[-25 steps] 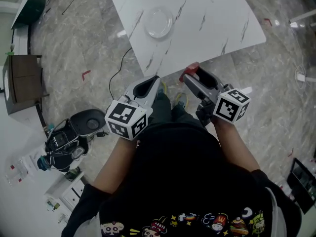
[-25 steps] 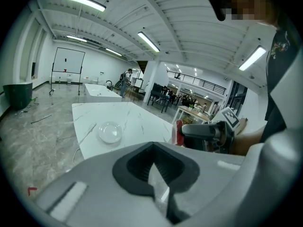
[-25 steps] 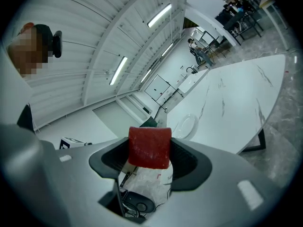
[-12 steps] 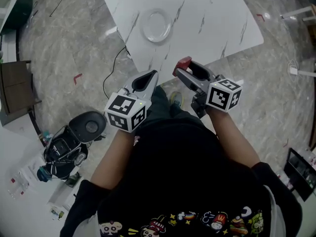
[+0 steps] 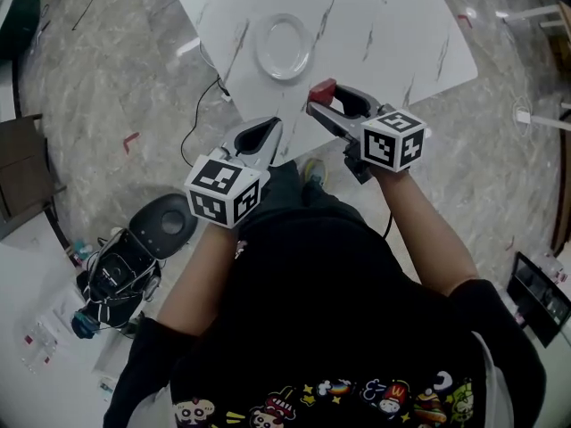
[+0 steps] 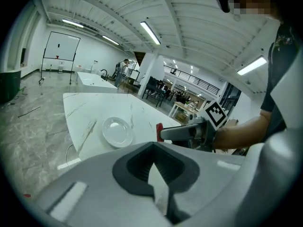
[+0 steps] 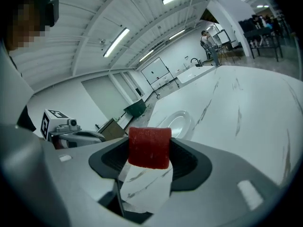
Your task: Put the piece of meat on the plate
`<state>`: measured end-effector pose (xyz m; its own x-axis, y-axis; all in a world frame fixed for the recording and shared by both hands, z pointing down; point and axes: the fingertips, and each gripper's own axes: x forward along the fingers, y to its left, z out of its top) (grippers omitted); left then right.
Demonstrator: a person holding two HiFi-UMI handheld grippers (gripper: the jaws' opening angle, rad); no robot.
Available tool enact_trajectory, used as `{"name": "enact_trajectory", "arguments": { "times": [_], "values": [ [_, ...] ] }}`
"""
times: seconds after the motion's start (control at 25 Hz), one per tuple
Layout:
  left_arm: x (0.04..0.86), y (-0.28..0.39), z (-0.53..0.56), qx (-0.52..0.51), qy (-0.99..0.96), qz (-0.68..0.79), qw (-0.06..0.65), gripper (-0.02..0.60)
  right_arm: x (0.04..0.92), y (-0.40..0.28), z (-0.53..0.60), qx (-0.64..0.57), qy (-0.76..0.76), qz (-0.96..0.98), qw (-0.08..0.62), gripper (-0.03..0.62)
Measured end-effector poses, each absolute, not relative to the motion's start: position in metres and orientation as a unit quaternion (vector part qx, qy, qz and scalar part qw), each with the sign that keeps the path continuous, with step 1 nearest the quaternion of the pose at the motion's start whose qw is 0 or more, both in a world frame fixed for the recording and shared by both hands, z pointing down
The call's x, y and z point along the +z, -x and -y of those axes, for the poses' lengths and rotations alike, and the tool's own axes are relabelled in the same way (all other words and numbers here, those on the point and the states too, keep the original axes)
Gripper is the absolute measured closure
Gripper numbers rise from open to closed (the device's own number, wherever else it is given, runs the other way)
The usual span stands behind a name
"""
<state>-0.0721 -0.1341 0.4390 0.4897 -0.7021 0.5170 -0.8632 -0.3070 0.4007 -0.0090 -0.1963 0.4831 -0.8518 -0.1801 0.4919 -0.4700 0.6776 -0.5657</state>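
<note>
A clear round plate [image 5: 284, 46] lies on the white marble table [image 5: 384, 16], near its front left corner. My right gripper [image 5: 323, 96] is shut on a red block of meat [image 5: 322, 89] and hovers at the table's near edge, below and right of the plate. In the right gripper view the meat [image 7: 149, 147] sits between the jaws with the plate [image 7: 177, 122] beyond it. My left gripper [image 5: 271, 125] is shut on nothing, off the table's front corner over the floor. From the left gripper view the plate [image 6: 117, 131] and the meat [image 6: 159, 131] both show.
On the marbled floor to the left are a black round device [image 5: 165, 221], a heap of cables and gear [image 5: 111, 270] and a thin black cable [image 5: 201, 119] running under the table corner. A brown cabinet [image 5: 18, 163] stands at far left.
Both grippers have moved forward toward the table. The right one, still holding the meat, has come from over the floor to the table's near edge.
</note>
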Motion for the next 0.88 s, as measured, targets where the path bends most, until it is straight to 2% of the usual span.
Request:
{"name": "enact_trajectory", "arguments": {
  "times": [0.56, 0.88],
  "values": [
    [0.481, 0.128, 0.163, 0.115, -0.788, 0.483, 0.365, 0.581, 0.535, 0.075, 0.262, 0.28, -0.152, 0.89, 0.326, 0.303],
    [0.489, 0.161, 0.182, 0.115, -0.782, 0.483, 0.377, 0.581, 0.56, 0.101, 0.277, 0.096, -0.074, 0.877, 0.465, 0.303]
  ]
}}
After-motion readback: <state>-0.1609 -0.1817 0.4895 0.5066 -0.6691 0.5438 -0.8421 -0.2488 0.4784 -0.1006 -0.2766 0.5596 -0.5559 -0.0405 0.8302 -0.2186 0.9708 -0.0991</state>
